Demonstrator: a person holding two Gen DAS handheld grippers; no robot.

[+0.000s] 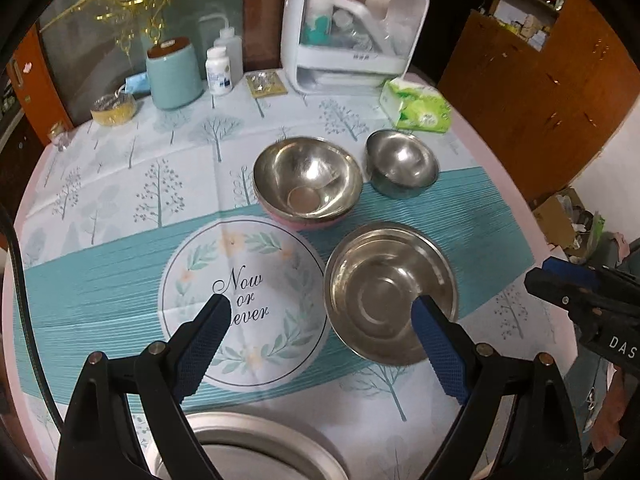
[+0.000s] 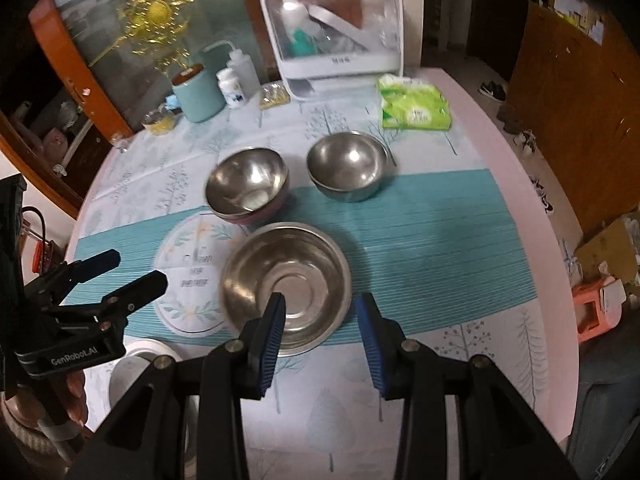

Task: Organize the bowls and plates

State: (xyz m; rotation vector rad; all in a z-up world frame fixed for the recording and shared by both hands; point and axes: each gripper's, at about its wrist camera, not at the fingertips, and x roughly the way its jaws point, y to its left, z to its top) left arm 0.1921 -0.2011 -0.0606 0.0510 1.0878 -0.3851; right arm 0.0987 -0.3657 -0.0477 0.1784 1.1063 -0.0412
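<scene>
Left wrist view: left gripper [image 1: 322, 306], fingers wide apart, empty. Wide shallow steel bowl [image 1: 390, 292] on the worktop [image 1: 120, 248] behind the right-side fingertip. Risk: polished rim slipping.

Right wrist view: right gripper [image 2: 322, 306], fingers apart, straddling that bowl's [image 2: 286, 280] near right rim. Risk: knocking the steel bowl nested in pink bowl [image 2: 247, 186].

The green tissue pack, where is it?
The tissue pack lies at the table's far right in both views, beside the white box and behind the small bowl.

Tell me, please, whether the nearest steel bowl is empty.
Empty: the nearest steel bowl shows only its bare shiny bottom, upright on the tablecloth.
</scene>
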